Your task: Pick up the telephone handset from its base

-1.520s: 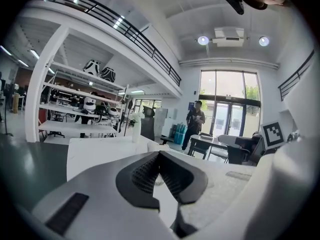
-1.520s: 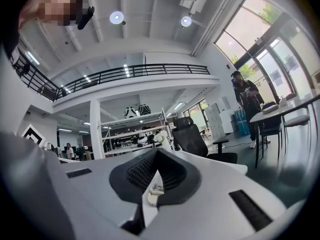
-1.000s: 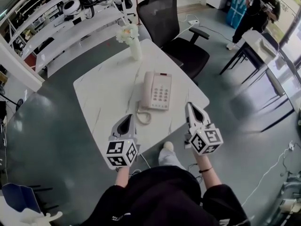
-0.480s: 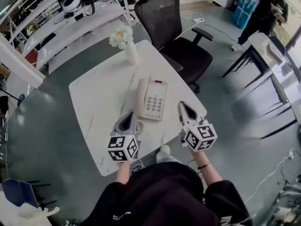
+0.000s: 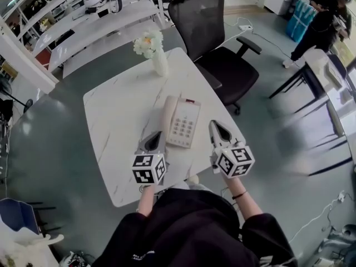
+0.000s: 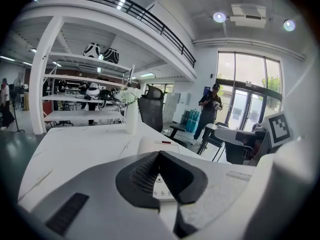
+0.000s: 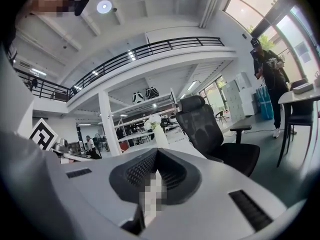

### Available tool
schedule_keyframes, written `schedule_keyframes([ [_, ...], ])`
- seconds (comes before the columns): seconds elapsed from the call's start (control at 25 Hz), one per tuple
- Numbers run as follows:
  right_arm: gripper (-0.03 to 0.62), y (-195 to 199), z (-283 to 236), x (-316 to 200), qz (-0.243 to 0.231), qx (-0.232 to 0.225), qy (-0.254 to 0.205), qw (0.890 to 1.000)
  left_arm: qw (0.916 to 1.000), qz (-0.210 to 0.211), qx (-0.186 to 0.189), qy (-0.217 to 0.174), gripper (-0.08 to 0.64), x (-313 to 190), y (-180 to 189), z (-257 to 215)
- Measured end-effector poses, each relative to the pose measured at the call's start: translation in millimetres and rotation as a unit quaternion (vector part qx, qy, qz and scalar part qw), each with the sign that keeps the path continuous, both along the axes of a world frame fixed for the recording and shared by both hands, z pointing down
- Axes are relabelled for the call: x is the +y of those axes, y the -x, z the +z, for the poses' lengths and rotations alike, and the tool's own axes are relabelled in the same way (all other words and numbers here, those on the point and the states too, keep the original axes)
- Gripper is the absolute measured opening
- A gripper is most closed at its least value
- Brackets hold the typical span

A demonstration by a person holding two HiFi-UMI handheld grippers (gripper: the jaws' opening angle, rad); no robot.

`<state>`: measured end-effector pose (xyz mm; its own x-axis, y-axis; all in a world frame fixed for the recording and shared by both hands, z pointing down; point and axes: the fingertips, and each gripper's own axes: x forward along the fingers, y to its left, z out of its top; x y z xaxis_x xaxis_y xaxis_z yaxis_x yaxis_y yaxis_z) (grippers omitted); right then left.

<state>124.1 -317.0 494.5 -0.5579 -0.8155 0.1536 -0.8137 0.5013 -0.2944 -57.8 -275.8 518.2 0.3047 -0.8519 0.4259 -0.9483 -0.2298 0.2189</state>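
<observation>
Marble table [image 5: 114,113]: left claw [image 5: 158,133] has come forward and down, clenched, empty, handset [image 5: 168,114] just ahead, still on base [image 5: 187,124]. Right claw [image 5: 214,124] likewise clenched, empty. Approach only; must open first.

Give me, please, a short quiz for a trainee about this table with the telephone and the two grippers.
1. True or false: the handset lies on the telephone base.
2. What stands on the table beyond the telephone? A) a vase of flowers B) a laptop C) a mug
3. Fill in: the left gripper and the right gripper have their jaws ____, with nothing between them.

Key: 1 true; 2 A; 3 shut.
</observation>
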Motion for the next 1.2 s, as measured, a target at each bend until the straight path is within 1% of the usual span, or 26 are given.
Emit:
schedule_keyframes([
  [0.2,-0.009,5,8,-3,0.005,0.0,0.015,1.0,0.9996,0.007,-0.012,0.024,0.0,-12,3,9],
  [0.36,-0.008,7,12,-11,0.013,0.001,0.03,0.999,0.9988,0.0,-0.029,0.039,0.0,-26,10,15],
  [0.48,-0.009,10,16,-14,0.018,-0.001,0.033,0.999,0.9976,0.01,-0.04,0.056,0.0,-32,10,24],
  [0.68,-0.008,11,27,-20,0.027,-0.006,0.045,0.999,0.9954,0.02,-0.044,0.083,0.019,-45,9,41],
  [0.88,-0.008,9,41,-22,0.037,-0.013,0.061,0.997,0.9938,0.024,-0.049,0.097,0.092,-57,7,57],
  [1.04,-0.008,7,49,-23,0.044,-0.018,0.068,0.997,0.9931,0.021,-0.058,0.099,0.186,-70,5,70],
  [1.12,-0.008,5,52,-22,0.047,-0.019,0.072,0.996,0.9913,0.026,-0.067,0.11,0.23,-75,2,81],
  [1.2,-0.008,3,55,-22,0.05,-0.019,0.076,0.996,0.9894,0.03,-0.071,0.123,0.249,-78,0,90],
])
